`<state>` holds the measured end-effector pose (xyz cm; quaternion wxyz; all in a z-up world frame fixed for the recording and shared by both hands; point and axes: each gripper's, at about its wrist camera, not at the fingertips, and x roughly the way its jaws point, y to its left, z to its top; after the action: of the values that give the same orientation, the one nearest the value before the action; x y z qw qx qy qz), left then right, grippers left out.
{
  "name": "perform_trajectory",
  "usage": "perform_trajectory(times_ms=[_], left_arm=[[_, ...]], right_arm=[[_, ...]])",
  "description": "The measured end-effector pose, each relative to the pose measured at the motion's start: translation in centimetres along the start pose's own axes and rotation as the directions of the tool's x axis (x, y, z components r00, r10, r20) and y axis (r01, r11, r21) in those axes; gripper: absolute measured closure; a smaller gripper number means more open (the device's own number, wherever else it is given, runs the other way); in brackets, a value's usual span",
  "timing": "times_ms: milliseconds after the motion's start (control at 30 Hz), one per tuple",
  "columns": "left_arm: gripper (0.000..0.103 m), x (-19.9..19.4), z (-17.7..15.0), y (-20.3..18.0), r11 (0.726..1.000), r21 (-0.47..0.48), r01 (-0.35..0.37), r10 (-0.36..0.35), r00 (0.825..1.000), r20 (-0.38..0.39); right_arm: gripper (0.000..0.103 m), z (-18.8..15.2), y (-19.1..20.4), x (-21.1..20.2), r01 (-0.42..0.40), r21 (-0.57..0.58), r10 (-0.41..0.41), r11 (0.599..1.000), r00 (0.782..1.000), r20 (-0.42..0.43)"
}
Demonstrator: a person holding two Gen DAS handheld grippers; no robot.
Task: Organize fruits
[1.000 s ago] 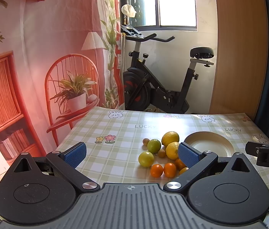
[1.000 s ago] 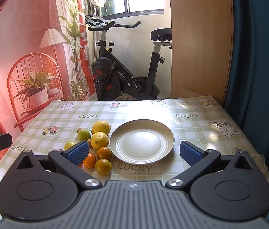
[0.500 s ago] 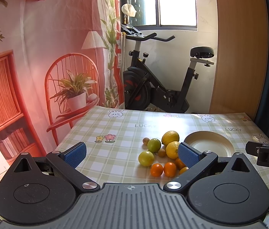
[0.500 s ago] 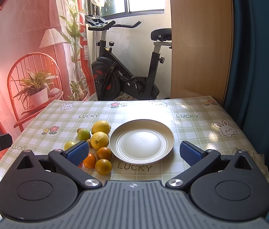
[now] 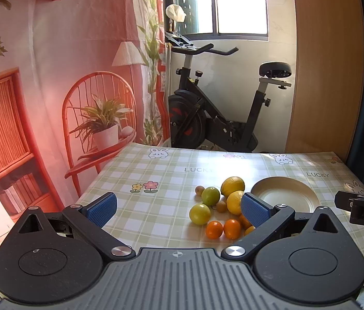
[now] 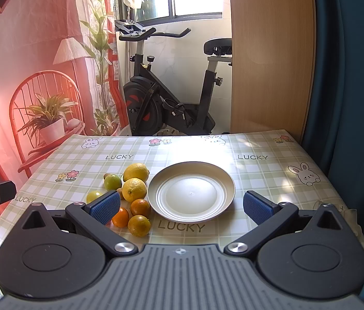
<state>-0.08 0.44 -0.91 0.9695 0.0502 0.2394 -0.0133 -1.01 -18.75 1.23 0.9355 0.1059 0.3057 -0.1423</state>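
Note:
A pile of fruit lies on the checked tablecloth left of an empty cream plate (image 6: 191, 190). It holds two lemons (image 6: 136, 172), a green lime (image 6: 112, 182), a yellow-green fruit (image 5: 199, 214), several oranges (image 6: 139, 225) and small brownish fruits (image 5: 199, 190). The plate also shows in the left wrist view (image 5: 285, 193). My left gripper (image 5: 178, 208) is open and empty, held before the table's near edge, left of the pile. My right gripper (image 6: 181, 205) is open and empty, in front of the plate.
The tablecloth (image 6: 251, 157) covers the whole table. An exercise bike (image 6: 166, 103) stands behind the far edge. A wooden panel (image 6: 270, 51) and a dark curtain (image 6: 350, 77) stand at the right. A printed backdrop (image 5: 39, 90) hangs on the left.

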Motion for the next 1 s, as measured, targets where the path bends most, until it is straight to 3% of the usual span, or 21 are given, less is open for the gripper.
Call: perform_trajectory(times_ms=[300,633,733,867,1000], left_arm=[[0.0,0.6,0.8,0.5,0.997,-0.015,-0.073,0.073,0.997,0.002],[0.001,3.3,2.0,1.2,0.991,-0.052,-0.124,0.127,0.989,0.073],[0.008,4.8,2.1,0.6,0.99,-0.008,-0.138,0.138,0.988,0.069],[0.009,7.1,1.9,0.6,0.997,-0.019,-0.068,0.069,0.996,0.053],[0.01,8.7,0.4,1.5,0.985,-0.117,0.123,-0.112,0.989,0.096]], right_arm=[[0.0,0.0,-0.1,0.9,-0.002,-0.01,0.002,1.0,1.0,-0.008],[0.0,1.5,-1.7,3.6,-0.001,-0.06,0.005,0.998,0.997,0.076],[0.0,1.5,-2.7,5.0,-0.048,-0.034,0.052,0.998,0.991,0.122],[0.0,0.8,-2.6,6.8,-0.063,-0.082,0.079,0.995,0.974,0.211],[0.0,0.1,-2.1,9.5,-0.083,-0.092,0.097,0.992,0.981,0.167]])
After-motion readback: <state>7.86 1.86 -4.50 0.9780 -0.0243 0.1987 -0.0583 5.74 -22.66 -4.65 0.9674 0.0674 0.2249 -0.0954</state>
